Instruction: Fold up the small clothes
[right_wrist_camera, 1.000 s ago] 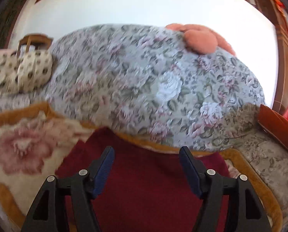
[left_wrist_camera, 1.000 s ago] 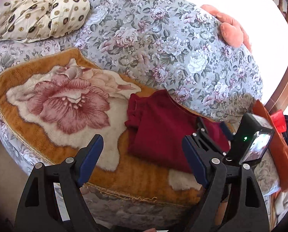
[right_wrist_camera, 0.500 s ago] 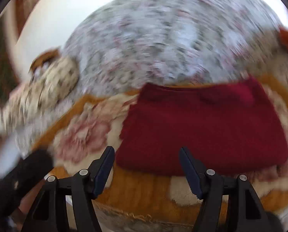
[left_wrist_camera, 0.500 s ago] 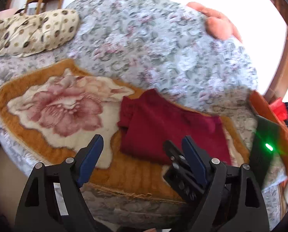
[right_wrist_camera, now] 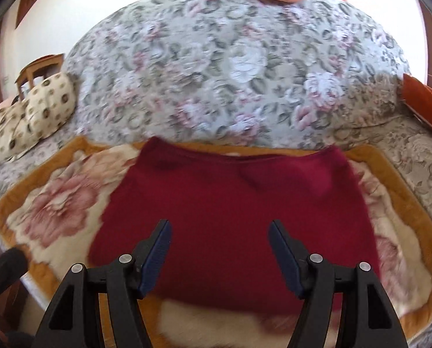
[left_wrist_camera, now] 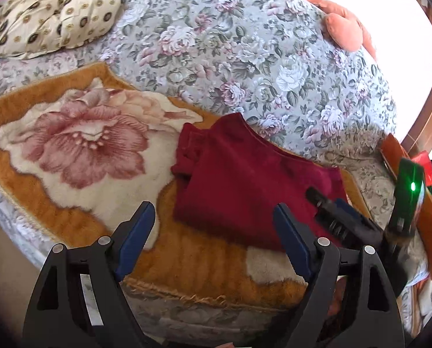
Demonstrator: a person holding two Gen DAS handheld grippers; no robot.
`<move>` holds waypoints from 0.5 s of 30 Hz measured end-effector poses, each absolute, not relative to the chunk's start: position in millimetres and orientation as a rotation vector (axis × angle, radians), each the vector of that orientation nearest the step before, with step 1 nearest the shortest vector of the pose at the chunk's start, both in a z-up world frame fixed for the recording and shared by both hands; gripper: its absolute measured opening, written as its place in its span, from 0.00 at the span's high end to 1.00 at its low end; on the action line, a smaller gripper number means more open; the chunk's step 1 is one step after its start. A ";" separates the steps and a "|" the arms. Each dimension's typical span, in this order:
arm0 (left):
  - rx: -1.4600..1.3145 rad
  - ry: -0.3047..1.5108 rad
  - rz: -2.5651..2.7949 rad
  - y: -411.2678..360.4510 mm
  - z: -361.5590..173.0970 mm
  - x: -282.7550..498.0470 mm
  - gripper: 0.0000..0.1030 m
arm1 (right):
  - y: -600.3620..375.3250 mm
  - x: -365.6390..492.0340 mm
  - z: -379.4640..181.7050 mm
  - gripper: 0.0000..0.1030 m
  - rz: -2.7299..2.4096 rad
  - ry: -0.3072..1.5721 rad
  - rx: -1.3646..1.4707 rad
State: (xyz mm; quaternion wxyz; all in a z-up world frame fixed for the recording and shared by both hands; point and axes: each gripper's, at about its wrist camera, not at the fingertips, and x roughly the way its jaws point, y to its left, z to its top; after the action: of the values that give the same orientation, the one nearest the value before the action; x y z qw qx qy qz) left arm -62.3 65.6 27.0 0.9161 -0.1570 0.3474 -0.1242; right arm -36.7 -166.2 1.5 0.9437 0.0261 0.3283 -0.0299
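Observation:
A dark red garment (left_wrist_camera: 245, 185) lies folded flat on an orange blanket with a big pink flower (left_wrist_camera: 79, 142), spread over a floral sofa seat. My left gripper (left_wrist_camera: 213, 217) hangs open over the blanket's front edge, just short of the garment's near left corner, nothing between its fingers. In the right wrist view the same garment (right_wrist_camera: 230, 208) fills the middle. My right gripper (right_wrist_camera: 219, 232) stands open above its near edge, holding nothing. The right gripper's black body (left_wrist_camera: 343, 220) shows at the garment's right end in the left wrist view.
The floral sofa back (left_wrist_camera: 245, 46) rises behind the blanket. A cream spotted pillow (left_wrist_camera: 50, 20) lies at the far left, and a salmon plush (left_wrist_camera: 343, 32) sits on top of the sofa back. An orange object (left_wrist_camera: 428, 217) lies at the right. The seat drops off at the front.
My right gripper swung back and rolled, so the whole red garment now shows below it. My left gripper drifted slightly down and closer. Both stayed open.

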 end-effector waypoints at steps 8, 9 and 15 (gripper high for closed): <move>-0.286 0.749 -0.280 26.7 14.1 -16.9 0.19 | -238.8 -20.9 -27.2 0.35 -0.103 0.734 0.432; -0.260 0.751 -0.284 20.0 15.0 -9.0 0.19 | -240.3 -22.2 -28.6 0.35 -0.094 0.735 0.448; -0.122 0.729 -0.284 -6.1 7.7 51.6 0.19 | -247.8 -33.0 -29.3 0.35 -0.088 0.710 0.494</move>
State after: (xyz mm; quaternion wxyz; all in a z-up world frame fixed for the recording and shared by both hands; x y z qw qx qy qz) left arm 51.6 -6.1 7.7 0.9227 -0.0596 0.3549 -0.1385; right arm -33.0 -247.8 -29.3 0.9069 0.2393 0.3441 -0.0427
